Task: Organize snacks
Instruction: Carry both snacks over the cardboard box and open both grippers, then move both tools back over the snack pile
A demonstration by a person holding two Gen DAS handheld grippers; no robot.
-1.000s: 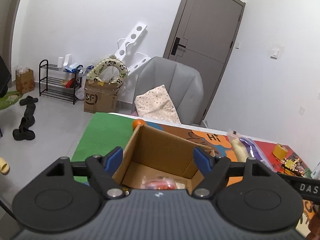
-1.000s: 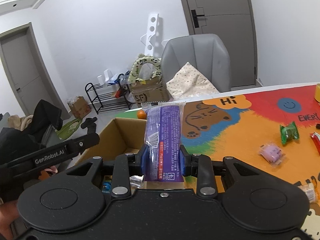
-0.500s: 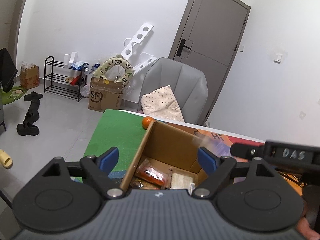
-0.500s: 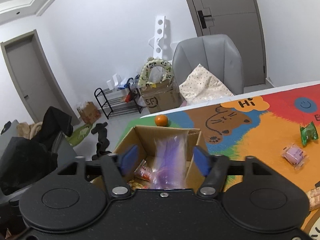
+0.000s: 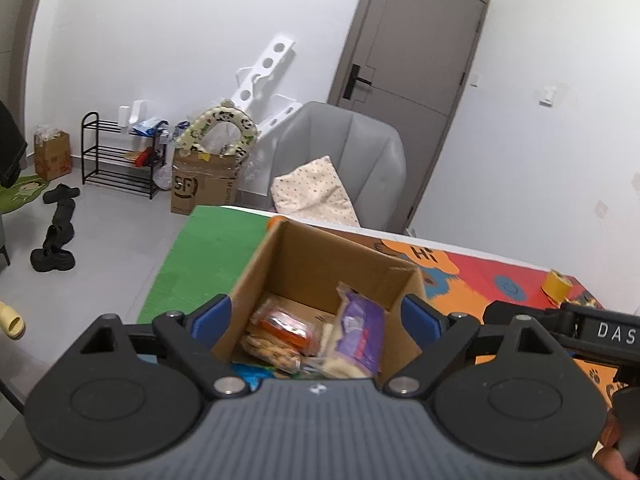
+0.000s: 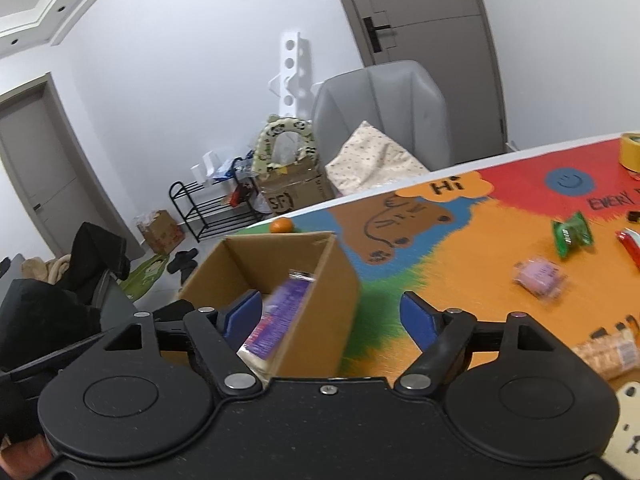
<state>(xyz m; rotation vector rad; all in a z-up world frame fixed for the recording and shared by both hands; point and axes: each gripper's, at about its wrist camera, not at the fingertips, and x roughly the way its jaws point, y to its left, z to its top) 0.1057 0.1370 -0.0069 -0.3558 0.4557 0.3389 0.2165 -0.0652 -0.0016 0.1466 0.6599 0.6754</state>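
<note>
An open cardboard box stands on the colourful table mat. Inside it lie a purple snack packet, an orange packet and a biscuit packet. My left gripper is open and empty, just above the box's near edge. My right gripper is open and empty, over the box's right wall. On the mat to the right lie a green snack, a pink snack, a red packet and a biscuit pack.
An orange fruit sits behind the box. A yellow tape roll stands at the table's far right. A grey chair with a cushion stands behind the table. The right gripper's body shows at the right of the left wrist view.
My right gripper opened and let the purple packet drop into the box, then shifted right. My left gripper rose slightly, so the box's inside shows more.
</note>
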